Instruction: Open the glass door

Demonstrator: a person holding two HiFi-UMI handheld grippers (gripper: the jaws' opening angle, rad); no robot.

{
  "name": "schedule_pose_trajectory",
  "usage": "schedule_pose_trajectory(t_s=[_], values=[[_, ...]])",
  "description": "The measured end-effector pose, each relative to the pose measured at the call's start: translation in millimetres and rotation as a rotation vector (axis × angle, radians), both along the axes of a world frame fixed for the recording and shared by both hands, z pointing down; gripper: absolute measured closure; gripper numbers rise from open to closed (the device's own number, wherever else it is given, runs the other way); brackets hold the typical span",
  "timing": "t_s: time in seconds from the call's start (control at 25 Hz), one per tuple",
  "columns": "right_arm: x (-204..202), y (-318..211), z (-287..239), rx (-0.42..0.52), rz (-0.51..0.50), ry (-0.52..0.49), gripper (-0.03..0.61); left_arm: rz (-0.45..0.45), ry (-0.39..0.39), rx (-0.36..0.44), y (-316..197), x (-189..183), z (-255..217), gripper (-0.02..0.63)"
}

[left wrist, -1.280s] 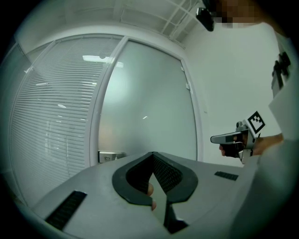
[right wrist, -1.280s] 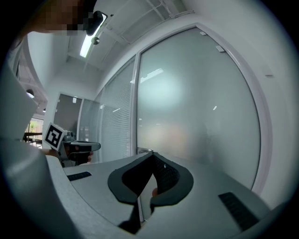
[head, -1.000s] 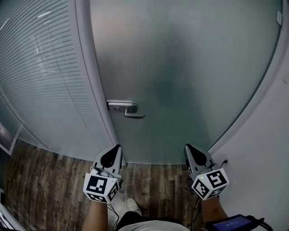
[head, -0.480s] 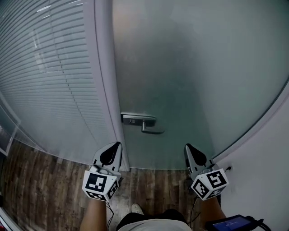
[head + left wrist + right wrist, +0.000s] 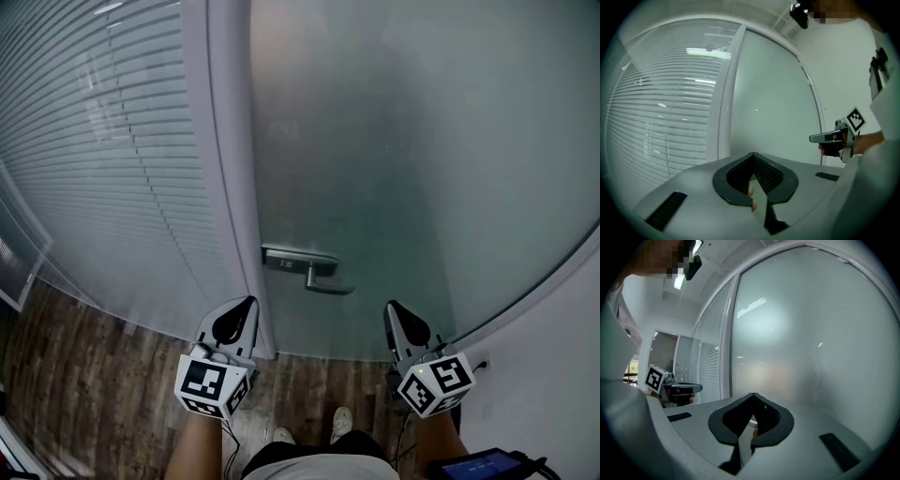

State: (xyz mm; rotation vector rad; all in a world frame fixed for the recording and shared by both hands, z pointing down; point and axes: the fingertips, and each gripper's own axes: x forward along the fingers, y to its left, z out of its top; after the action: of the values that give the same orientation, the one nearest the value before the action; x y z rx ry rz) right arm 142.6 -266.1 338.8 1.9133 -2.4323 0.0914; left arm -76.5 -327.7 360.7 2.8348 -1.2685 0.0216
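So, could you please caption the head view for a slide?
Left hand-held gripper and right hand-held gripper, both shut, before the frosted glass door and handle.

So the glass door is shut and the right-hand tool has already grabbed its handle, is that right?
Not quite. The glass door is shut, but the right gripper has not grabbed the handle: the head view shows it short of the handle, apart from it, jaws together on nothing.

Dark wood-plank floor (image 5: pixel 84 375) spans the lower edge, from 8 to 5 o'clock. At 6 o'clock a left shoe (image 5: pixel 281 434) and right shoe (image 5: pixel 342 424) stand on it. The post (image 5: pixel 246 262) and door (image 5: pixel 375 187) meet it beyond them.
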Motion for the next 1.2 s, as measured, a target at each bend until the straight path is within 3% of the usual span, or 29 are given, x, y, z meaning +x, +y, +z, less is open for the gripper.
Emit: schedule_pose_trajectory(t_s=[0.4, 0.8, 0.84, 0.88, 1.2], values=[[34, -41, 9, -0.012, -0.125, -0.015, 0.58, -0.075, -0.019, -0.012, -14, 39, 0, 0.615], [25, -60, 47, -0.14, -0.275, 0.011, 0.578, -0.109, -0.039, -0.057, -18, 45, 20, 0.615], [22, -61, 51, -0.159, -0.297, 0.015, 0.523, -0.111, -0.041, -0.061, -18, 45, 21, 0.615], [19, -63, 55, -0.177, -0.315, 0.024, 0.507, -0.113, -0.041, -0.065, -18, 44, 23, 0.615], [-8, -72, 85, -0.308, -0.451, 0.214, 0.429, -0.136, -0.043, -0.094, -13, 30, 29, 0.615]])
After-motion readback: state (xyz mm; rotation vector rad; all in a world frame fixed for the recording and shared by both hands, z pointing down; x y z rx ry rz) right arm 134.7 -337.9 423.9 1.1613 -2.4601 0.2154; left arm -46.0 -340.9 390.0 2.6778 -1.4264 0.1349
